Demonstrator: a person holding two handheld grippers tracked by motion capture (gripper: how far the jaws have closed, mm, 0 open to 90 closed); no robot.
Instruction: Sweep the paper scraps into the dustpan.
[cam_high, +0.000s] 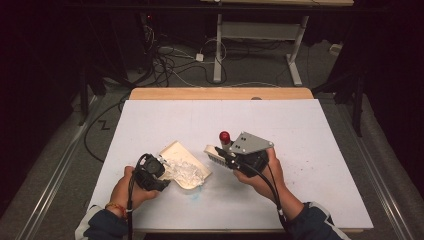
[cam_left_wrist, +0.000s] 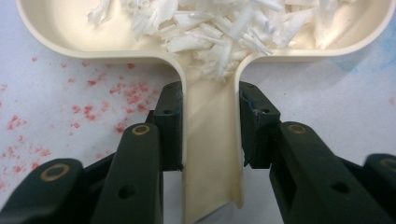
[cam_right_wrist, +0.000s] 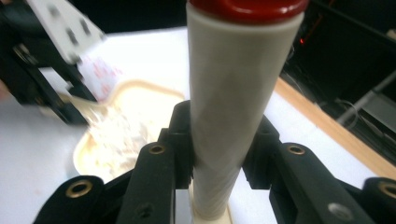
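Left gripper (cam_left_wrist: 210, 135) pinches the dustpan (cam_left_wrist: 210, 60) handle, pan ahead of its jaws; right gripper (cam_right_wrist: 217, 154) clamps the upright brush handle (cam_right_wrist: 233, 93) beside it.

On table (cam_high: 300, 130): dustpan (cam_high: 186, 161) left of centre, near front edge, handle toward person. In dustpan: heap of shreds (cam_high: 186, 171), some spilling into mouth of handle (cam_left_wrist: 212, 140). Left gripper (cam_high: 150, 172) at dustpan's near-left end, jaws either side of handle, touching it. Right of dustpan, just beside it: brush (cam_high: 216, 152), its handle (cam_right_wrist: 229, 116) upright, cap (cam_high: 224, 136) on top. Right gripper (cam_high: 245, 157) right of brush, jaws pressed against handle from both sides. From right gripper view, dustpan behind and left of brush handle, left gripper further left. Stained patch (cam_left_wrist: 93, 102) on table left of dustpan handle. Behind table: floor with cables (cam_high: 170, 62), second table's legs (cam_high: 218, 45).
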